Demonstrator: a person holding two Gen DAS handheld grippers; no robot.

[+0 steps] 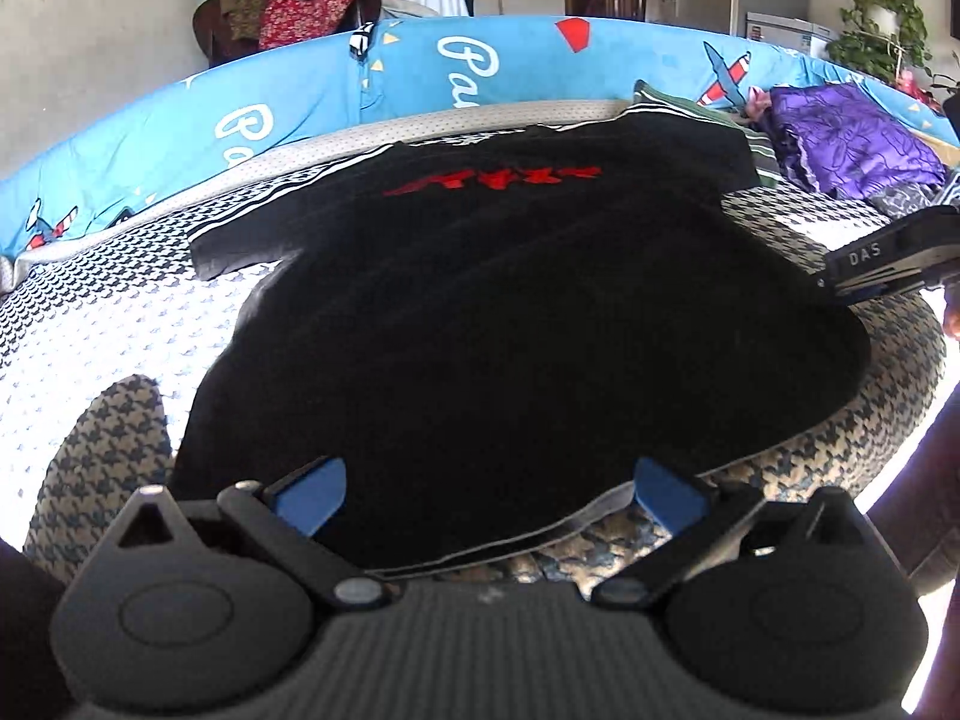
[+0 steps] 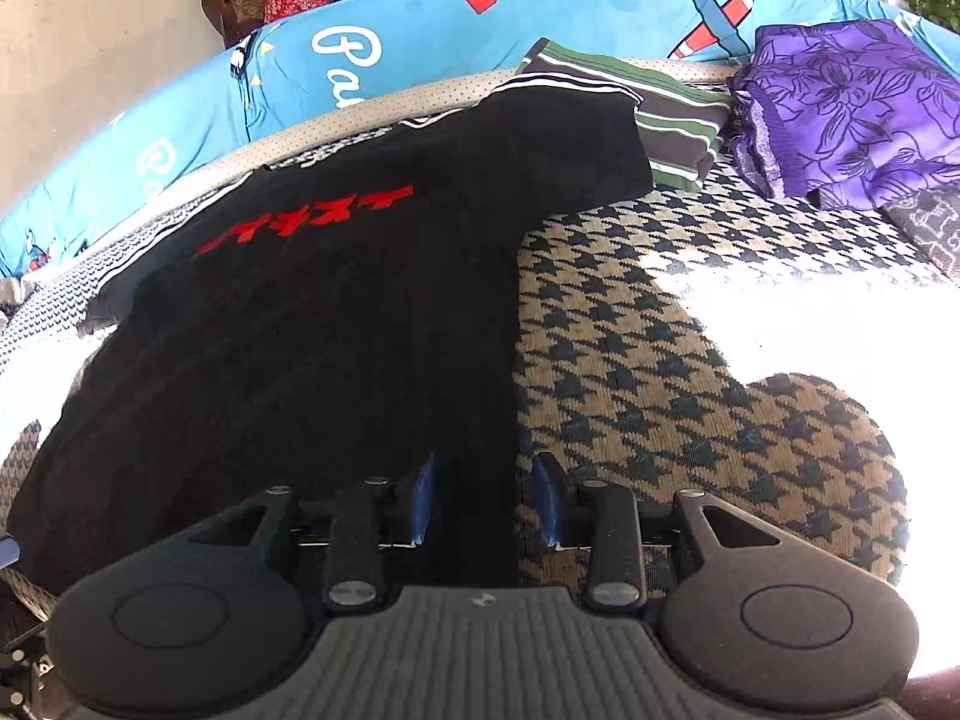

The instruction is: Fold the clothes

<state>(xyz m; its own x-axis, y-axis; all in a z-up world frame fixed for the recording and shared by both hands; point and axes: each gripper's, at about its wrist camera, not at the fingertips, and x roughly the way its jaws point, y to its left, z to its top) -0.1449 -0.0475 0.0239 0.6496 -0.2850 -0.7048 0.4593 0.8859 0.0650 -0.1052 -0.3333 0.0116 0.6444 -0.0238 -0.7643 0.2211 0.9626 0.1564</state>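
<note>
A black T-shirt (image 1: pixel 492 312) with red lettering lies spread flat on the houndstooth bed cover (image 1: pixel 108 312), collar at the far side. My left gripper (image 1: pixel 489 495) is open wide just over the shirt's near hem. My right gripper (image 2: pixel 486 501) is nearly closed over the shirt's right side edge (image 2: pixel 480 360); the black cloth sits between its blue pads, and I cannot tell if they pinch it. The right gripper also shows at the right edge of the left wrist view (image 1: pixel 888 267).
A folded striped garment (image 2: pixel 672 114) and a purple floral garment (image 2: pixel 852 114) lie at the far right of the bed. A blue printed quilt (image 1: pixel 300 96) runs along the far edge. Clothes are piled on a chair (image 1: pixel 288 0) behind it.
</note>
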